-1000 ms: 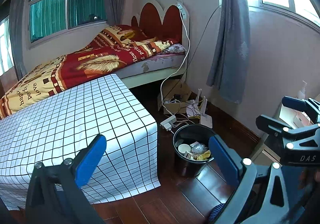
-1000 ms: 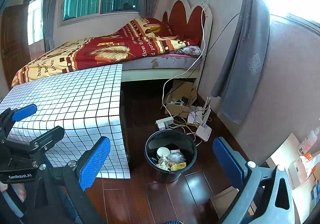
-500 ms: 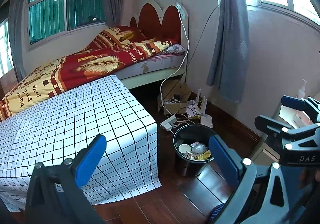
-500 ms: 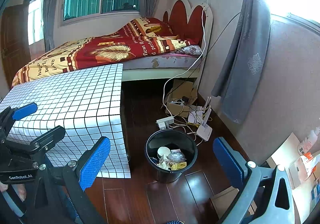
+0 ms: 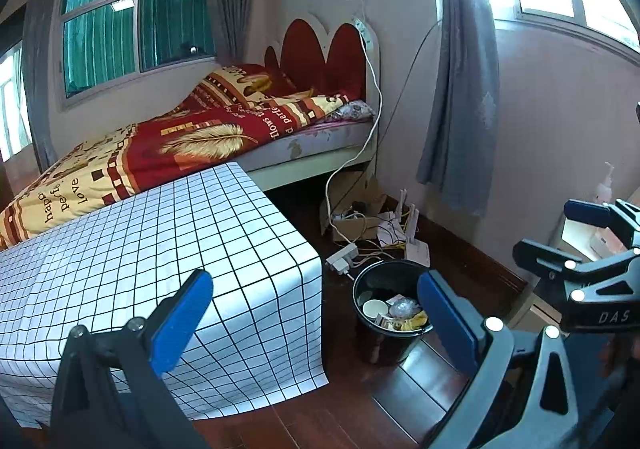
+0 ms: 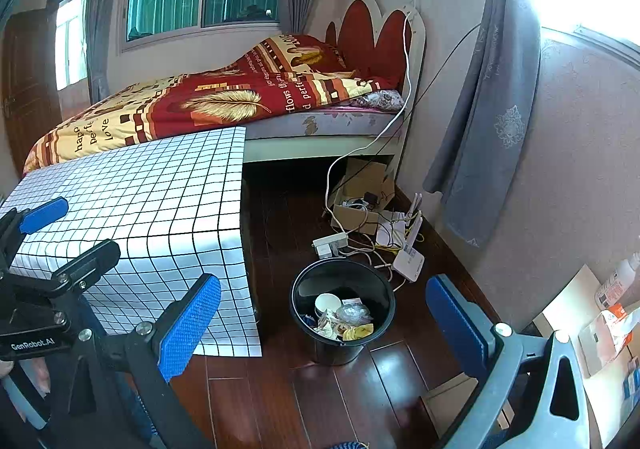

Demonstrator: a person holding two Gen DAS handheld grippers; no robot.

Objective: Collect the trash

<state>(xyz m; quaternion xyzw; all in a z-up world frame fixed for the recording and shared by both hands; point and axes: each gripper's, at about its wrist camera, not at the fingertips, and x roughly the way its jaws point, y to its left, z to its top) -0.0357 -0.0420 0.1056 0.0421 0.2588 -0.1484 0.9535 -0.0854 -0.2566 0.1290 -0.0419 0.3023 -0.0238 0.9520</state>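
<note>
A black round trash bin stands on the dark wooden floor beside the table. Inside it lie a white cup, crumpled wrappers and a yellow scrap. My left gripper hangs open above the table's corner, nothing between its blue pads. My right gripper is open too, held above the bin with nothing in it. Each gripper shows at the edge of the other's view: the right gripper at the right, the left gripper at the left.
A table under a white grid-pattern cloth fills the left. Behind it is a bed with a red and yellow blanket. A power strip, cables, a white router and a cardboard box clutter the floor by the wall.
</note>
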